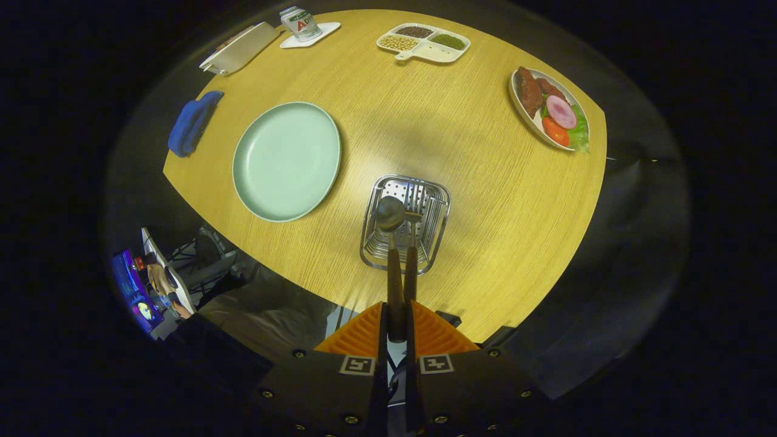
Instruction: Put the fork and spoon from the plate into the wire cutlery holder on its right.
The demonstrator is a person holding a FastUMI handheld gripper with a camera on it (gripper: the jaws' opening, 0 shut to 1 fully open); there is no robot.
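**Spoon pinched over the wire holder, fork beside it**

On the round wooden table (473, 182) the count runs: one pale green plate (286, 160), bare of cutlery; one wire cutlery holder (405, 223) to the plate's right; one spoon (391, 243); one fork (413, 237). Further off sit one white divided dish (424, 43) with three compartments of beans or grains, one oval plate of food (549, 109) with meat, a pink slice, tomato and lettuce, one can (299, 23) on a white coaster (311, 35), one flat white board-like object (240, 47), and one blue cloth (193, 122) lying at the table's edge beyond the green plate.

The gripper (397, 328) has its fingers drawn nearly together, leaving only a narrow gap, and the spoon's dark handle stands in that gap, pinched between the two fingers. The spoon reaches forward from the fingers with its bowl over the holder's perforated floor. The fork lies just beside the spoon, on its right, its tines over the same basket and its handle running back toward the fingers; whether the fingers also press on the fork's handle cannot be told, since its end is hidden at the fingertips. Whether either utensil rests against the holder's wires or hangs above them is also unclear from this angle.

Below the table's near edge, a person's sleeve (182, 309) and a lit screen (130, 291) show.
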